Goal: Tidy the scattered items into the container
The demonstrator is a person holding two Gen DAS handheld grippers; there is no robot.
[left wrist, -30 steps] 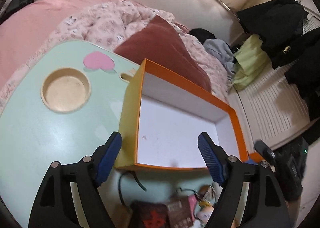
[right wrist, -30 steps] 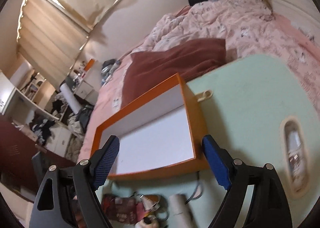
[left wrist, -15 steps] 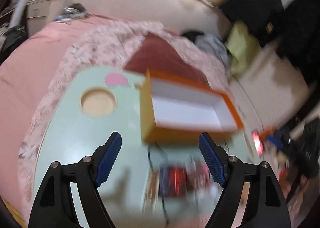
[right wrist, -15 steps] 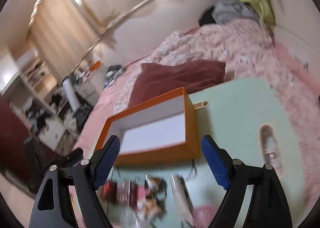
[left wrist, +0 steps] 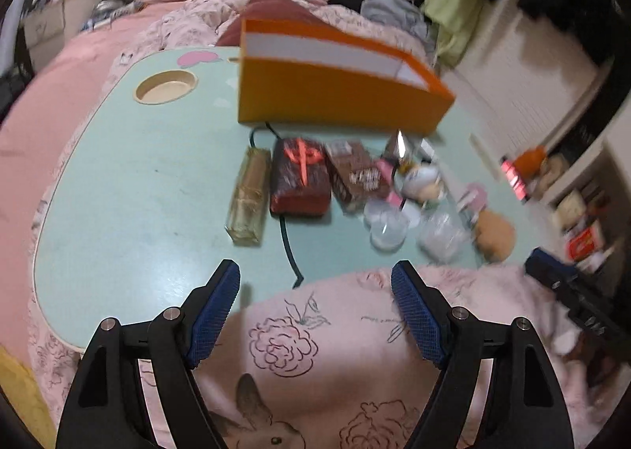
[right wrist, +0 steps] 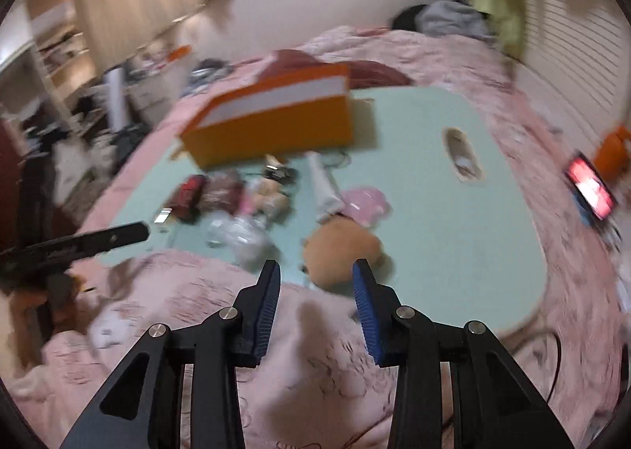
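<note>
From the left wrist, the left gripper (left wrist: 315,283) is hanging wide open and empty over the pink blanket (left wrist: 315,350), while the orange box (left wrist: 335,90) is sitting beyond scattered items on the green table (left wrist: 138,181). From the right wrist, the right gripper (right wrist: 317,271) is narrowing, nothing yet clamped, just before a tan plush toy (right wrist: 339,252).

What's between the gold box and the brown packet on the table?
In the left wrist view, a dark red packet with red markings lies between the long gold box and the brown packet, over a dark cable.
</note>
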